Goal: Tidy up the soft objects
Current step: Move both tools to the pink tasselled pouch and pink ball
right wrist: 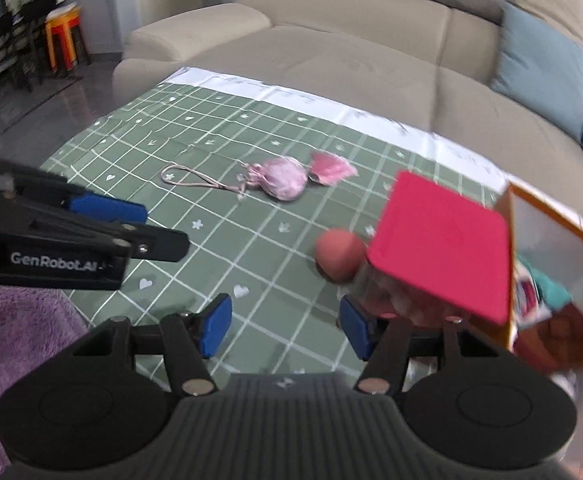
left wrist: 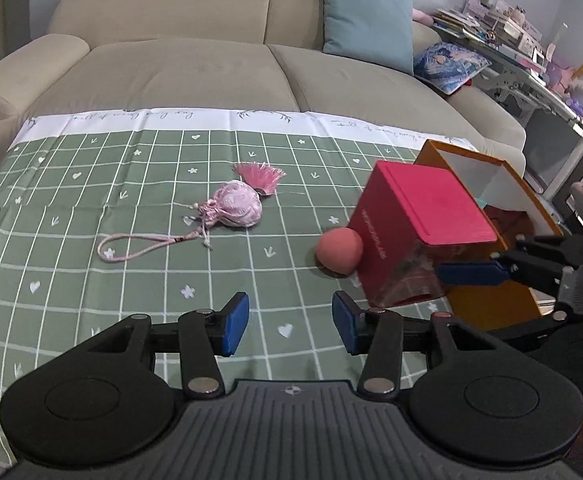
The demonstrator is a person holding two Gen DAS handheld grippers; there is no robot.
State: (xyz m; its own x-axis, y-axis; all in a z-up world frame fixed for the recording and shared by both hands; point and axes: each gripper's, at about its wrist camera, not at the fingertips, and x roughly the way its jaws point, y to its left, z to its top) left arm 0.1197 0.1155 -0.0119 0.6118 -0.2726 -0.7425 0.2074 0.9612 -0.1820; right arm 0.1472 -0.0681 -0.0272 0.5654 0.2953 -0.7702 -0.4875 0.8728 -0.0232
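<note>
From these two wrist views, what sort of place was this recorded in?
Most likely a home living room: a beige sofa with cushions, a cluttered side shelf, and a green checked cloth spread as the work surface.

1. A beige sofa (left wrist: 195, 68) carries a green checked cloth (left wrist: 91, 208).
2. On the cloth lie a pink tasselled pouch (left wrist: 237, 209), a pink ball (left wrist: 339, 251) touching a red-lidded box (left wrist: 419, 236), and an orange box (left wrist: 491, 200).

Cloth (left wrist: 131, 200) green, white grid, small hearts. Pouch (left wrist: 237, 208) pink, pink tassel (left wrist: 261, 176). Ball (left wrist: 339, 251) salmon. Box (left wrist: 419, 216) magenta-red. Sofa (left wrist: 195, 68) beige.
</note>
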